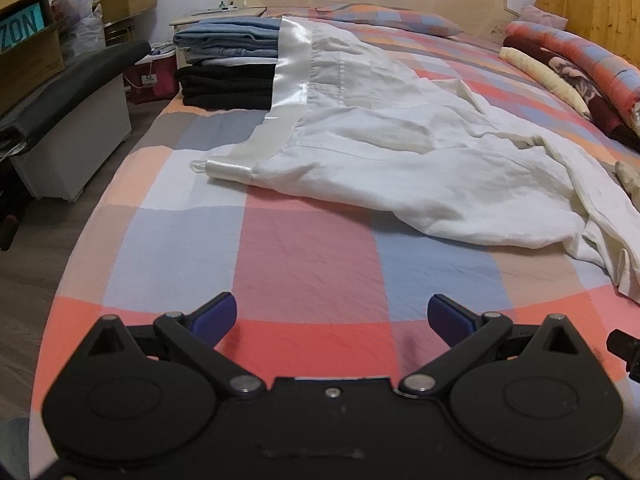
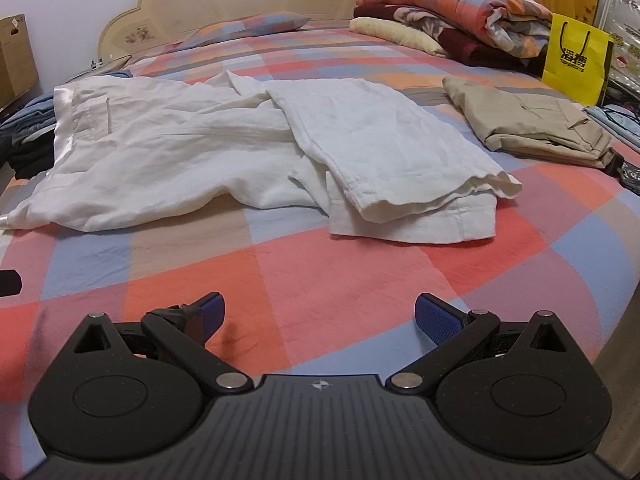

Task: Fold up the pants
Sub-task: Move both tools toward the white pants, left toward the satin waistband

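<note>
Both claws hang released over the checked bedspread (image 1: 312, 248): left claw (image 1: 331, 316), right claw (image 2: 319, 314); rumpled white pants (image 2: 224, 152) lie ahead, untouched.

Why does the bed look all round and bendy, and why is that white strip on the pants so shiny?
Both views use fisheye lenses, so the bed's checked cover bulges and curves at the edges. In the left wrist view, the satin waistband of the white pants reflects room light as glare. In the right wrist view, the open right claw casts a soft shadow on the cover, and picture corners go dark.
</note>
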{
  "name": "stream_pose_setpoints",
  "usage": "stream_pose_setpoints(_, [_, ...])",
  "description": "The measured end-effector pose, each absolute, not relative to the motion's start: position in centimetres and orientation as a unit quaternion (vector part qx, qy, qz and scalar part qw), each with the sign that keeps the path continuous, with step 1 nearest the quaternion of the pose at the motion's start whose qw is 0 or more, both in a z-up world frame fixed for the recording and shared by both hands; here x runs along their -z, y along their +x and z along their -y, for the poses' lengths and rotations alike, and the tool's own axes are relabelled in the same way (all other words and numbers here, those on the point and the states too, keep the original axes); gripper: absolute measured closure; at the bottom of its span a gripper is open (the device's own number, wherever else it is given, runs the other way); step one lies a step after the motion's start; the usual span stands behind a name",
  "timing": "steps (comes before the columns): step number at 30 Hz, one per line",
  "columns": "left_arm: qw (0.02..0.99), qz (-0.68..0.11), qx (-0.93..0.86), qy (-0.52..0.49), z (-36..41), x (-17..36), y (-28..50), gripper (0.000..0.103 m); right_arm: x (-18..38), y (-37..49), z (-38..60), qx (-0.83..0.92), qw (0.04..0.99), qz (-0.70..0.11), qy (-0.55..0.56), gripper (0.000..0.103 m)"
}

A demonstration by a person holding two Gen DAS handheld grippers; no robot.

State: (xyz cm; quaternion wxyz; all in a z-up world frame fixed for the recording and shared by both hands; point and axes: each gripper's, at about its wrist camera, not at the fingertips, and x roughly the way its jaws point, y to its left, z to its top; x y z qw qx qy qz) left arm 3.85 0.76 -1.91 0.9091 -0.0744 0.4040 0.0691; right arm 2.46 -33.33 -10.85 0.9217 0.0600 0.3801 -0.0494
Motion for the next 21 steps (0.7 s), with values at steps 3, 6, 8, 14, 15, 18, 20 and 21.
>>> stream_pose_setpoints(3, [0.909, -0.405, -0.071, -0.072, -0.7, 2.1, 4.1, 0.000, 11.0, 2.7, 33.3, 0.047, 0.922, -0.380, 0.061, 0.000])
stream_pose_setpoints(6, [0.908, -0.406, -0.072, -0.070, -0.6, 2.2, 4.3, 0.000, 11.1, 2.9, 33.3, 0.045, 0.921, -0.382, 0.062, 0.000])
stream_pose_setpoints(8, [0.909, -0.404, -0.074, -0.071, -0.7, 2.2, 4.3, 0.000, 11.1, 2.9, 33.3, 0.044, 0.921, -0.381, 0.064, 0.000])
stream_pose_setpoints(14, [0.909, -0.395, -0.087, -0.099, -2.8, 2.3, 5.3, 0.000, 11.2, 3.1, 34.0, 0.050, 0.925, -0.373, 0.060, 0.000])
stream_pose_setpoints(15, [0.910, -0.391, -0.092, -0.102, -3.3, 2.2, 5.4, 0.000, 11.3, 3.2, 34.4, 0.055, 0.925, -0.372, 0.059, 0.000])
stream_pose_setpoints(18, [0.912, -0.381, -0.108, -0.109, -4.8, 2.0, 6.2, 0.000, 11.6, 3.6, 36.1, 0.074, 0.924, -0.371, 0.061, 0.000])
stream_pose_setpoints(20, [0.914, -0.372, -0.119, -0.111, -5.7, 1.8, 6.8, 0.000, 11.8, 3.7, 37.4, 0.088, 0.923, -0.369, 0.069, 0.000])
stream_pose_setpoints(21, [0.914, -0.368, -0.125, -0.112, -6.1, 1.8, 7.2, 0.000, 11.9, 3.8, 37.9, 0.093, 0.922, -0.368, 0.072, 0.000])
